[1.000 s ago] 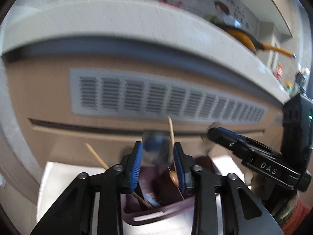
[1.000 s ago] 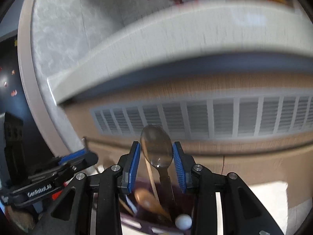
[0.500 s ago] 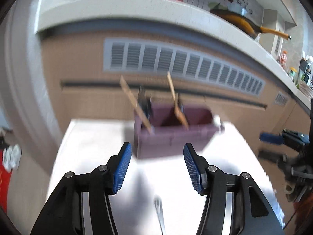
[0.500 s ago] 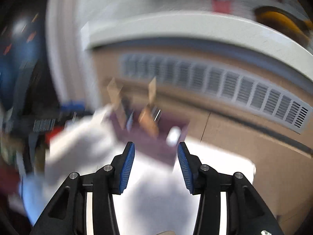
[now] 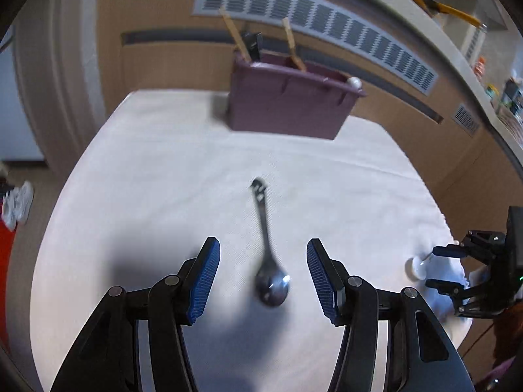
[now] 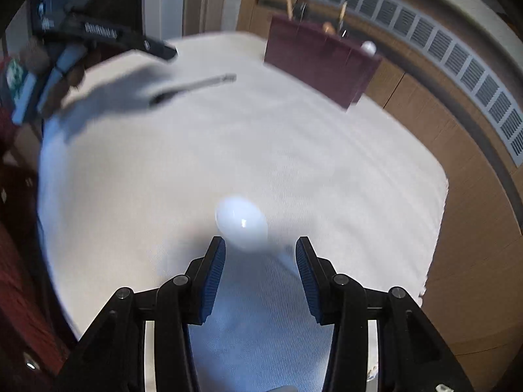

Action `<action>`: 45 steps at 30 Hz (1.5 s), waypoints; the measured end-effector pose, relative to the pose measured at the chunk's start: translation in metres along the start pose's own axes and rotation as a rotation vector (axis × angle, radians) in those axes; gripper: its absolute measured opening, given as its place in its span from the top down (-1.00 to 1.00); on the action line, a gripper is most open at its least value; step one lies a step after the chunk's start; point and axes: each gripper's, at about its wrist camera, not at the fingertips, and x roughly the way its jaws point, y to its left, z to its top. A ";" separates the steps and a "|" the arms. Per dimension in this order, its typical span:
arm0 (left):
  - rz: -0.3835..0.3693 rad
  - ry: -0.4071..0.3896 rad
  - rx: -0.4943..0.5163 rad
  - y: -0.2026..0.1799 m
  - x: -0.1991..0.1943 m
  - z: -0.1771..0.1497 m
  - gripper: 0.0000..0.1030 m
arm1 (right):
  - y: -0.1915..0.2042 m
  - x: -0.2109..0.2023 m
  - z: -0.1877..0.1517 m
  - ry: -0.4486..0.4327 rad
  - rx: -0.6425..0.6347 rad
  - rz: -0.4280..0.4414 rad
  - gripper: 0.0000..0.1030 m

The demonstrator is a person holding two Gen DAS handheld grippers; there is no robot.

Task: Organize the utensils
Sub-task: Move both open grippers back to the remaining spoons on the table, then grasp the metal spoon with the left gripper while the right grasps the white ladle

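The left gripper (image 5: 263, 281) tilts steeply down over the white tabletop (image 5: 157, 170), jaws wide apart around a metal spoon (image 5: 266, 258) lying flat, untouched. The right gripper (image 6: 260, 269) angles down likewise, jaws apart, a white ceramic spoon (image 6: 242, 223) just beyond them. The purple utensil holder (image 5: 287, 104) stands far back.

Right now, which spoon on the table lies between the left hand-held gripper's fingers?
The metal spoon: dark steel, bowl toward the left hand-held gripper. The white spoon lies by the right one.
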 end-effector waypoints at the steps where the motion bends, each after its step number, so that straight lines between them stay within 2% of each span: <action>1: 0.003 0.007 -0.018 0.005 0.001 -0.002 -0.09 | 0.001 0.002 0.001 -0.001 -0.012 -0.013 0.18; 3: 0.009 0.019 -0.047 0.014 0.003 -0.006 -0.09 | -0.005 0.007 0.006 -0.027 0.002 -0.007 0.18; 7: 0.013 0.041 -0.070 0.023 0.006 -0.011 -0.09 | -0.034 0.023 0.021 -0.032 0.123 -0.009 0.18; 13: -0.042 0.084 -0.057 0.017 0.011 -0.020 -0.09 | -0.104 0.050 0.038 -0.027 0.500 0.011 0.19; 16: -0.069 0.117 -0.041 0.007 0.022 -0.022 -0.09 | -0.120 0.050 0.035 -0.050 0.614 0.064 0.17; 21: -0.140 0.153 0.002 -0.023 0.040 -0.017 -0.09 | -0.109 0.040 0.026 -0.056 0.626 0.045 0.17; 24: -0.237 0.183 0.024 -0.048 0.056 -0.011 -0.09 | -0.103 0.033 0.015 -0.065 0.641 0.049 0.17; 27: -0.286 0.200 0.065 -0.069 0.066 -0.005 -0.09 | -0.102 0.028 0.006 -0.085 0.670 0.058 0.17; 30: -0.367 0.237 0.130 -0.085 0.067 0.004 -0.09 | -0.102 0.026 0.002 -0.098 0.685 0.057 0.16; 33: -0.342 0.185 0.190 -0.084 0.063 0.025 -0.09 | -0.099 0.026 0.001 -0.106 0.694 0.050 0.12; 36: -0.314 0.163 0.160 -0.065 0.077 0.054 -0.10 | -0.096 0.026 0.002 -0.106 0.707 0.053 0.02; 40: -0.243 0.177 0.133 -0.044 0.111 0.080 -0.10 | -0.090 0.026 0.003 -0.097 0.699 0.041 -0.04; 42: -0.245 0.198 0.109 -0.036 0.122 0.084 -0.09 | -0.089 0.025 0.002 -0.099 0.700 0.043 -0.06; 45: -0.287 0.215 0.091 -0.028 0.119 0.080 -0.10 | -0.089 0.024 0.000 -0.114 0.712 0.057 -0.12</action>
